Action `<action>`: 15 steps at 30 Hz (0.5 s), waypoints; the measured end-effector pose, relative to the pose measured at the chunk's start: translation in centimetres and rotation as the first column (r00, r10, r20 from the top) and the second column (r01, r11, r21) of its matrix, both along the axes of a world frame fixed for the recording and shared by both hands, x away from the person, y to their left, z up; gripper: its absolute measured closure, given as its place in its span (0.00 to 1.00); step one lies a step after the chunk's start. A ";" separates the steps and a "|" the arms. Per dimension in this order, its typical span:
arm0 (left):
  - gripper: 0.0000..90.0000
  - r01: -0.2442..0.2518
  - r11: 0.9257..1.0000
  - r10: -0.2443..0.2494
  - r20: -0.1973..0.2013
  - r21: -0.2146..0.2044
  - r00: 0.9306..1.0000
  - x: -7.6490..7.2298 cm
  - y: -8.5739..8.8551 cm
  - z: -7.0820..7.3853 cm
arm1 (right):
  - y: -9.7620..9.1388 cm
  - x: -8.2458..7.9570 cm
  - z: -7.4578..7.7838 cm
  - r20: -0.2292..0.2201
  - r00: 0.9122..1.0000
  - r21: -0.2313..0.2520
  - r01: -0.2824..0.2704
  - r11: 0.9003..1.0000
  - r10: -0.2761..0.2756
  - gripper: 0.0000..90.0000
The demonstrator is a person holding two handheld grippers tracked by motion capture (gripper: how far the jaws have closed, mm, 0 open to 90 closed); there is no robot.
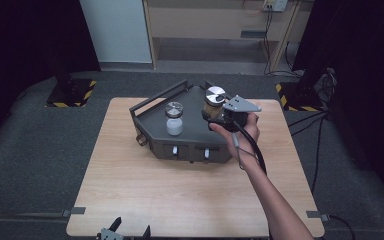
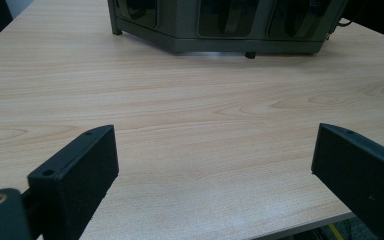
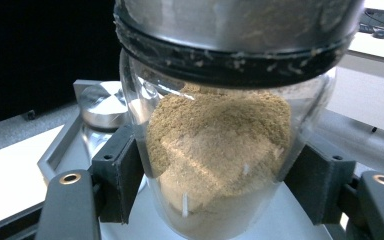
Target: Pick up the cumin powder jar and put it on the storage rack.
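Note:
My right gripper (image 1: 215,112) is shut on a glass jar of brown powder (image 1: 214,101) with a shiny metal lid, holding it upright over the right rear part of a dark grey rack (image 1: 192,136). In the right gripper view both black pads (image 3: 117,175) press the sides of the brown-powder jar (image 3: 220,140). A second jar with white powder (image 1: 174,121) stands on the rack to the left, and its lid (image 3: 102,104) shows behind the held jar. My left gripper (image 1: 129,231) rests at the table's near edge, open (image 2: 215,155) with nothing between its jaws, facing the rack (image 2: 220,35).
The rack sits at the back middle of a light wooden table (image 1: 155,190), with two small knobs on its front face (image 1: 190,151). Black stands with yellow-striped bases (image 1: 72,92) flank the table on the floor. Cables (image 1: 315,125) run along the right side.

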State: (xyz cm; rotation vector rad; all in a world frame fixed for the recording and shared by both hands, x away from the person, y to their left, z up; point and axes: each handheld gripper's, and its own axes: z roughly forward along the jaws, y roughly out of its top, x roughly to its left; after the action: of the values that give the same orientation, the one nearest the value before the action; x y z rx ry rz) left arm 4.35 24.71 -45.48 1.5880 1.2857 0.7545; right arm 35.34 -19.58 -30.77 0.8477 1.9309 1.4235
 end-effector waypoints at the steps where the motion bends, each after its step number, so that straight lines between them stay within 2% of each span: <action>1: 0.04 0.001 1.000 -0.001 -0.001 0.001 1.000 0.0 0.0 0.0 | 0.1 0.3 0.0 0.000 1.000 0.005 0.003 1.000 -0.003 0.34; 3: 0.04 0.002 1.000 -0.002 -0.001 0.000 1.000 0.1 0.0 0.0 | 0.3 0.8 -0.1 0.001 1.000 0.017 0.013 1.000 -0.013 0.34; 15: 0.04 0.001 1.000 -0.001 -0.006 0.001 1.000 0.2 0.2 -0.1 | 2.2 4.3 0.0 -0.028 0.999 0.002 0.039 0.999 -0.039 0.34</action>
State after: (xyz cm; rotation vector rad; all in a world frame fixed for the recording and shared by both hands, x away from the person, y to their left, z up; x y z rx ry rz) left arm 4.51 24.95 -45.56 1.5923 1.2886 0.7504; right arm 39.64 -17.38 -30.80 0.9056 1.9228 1.3991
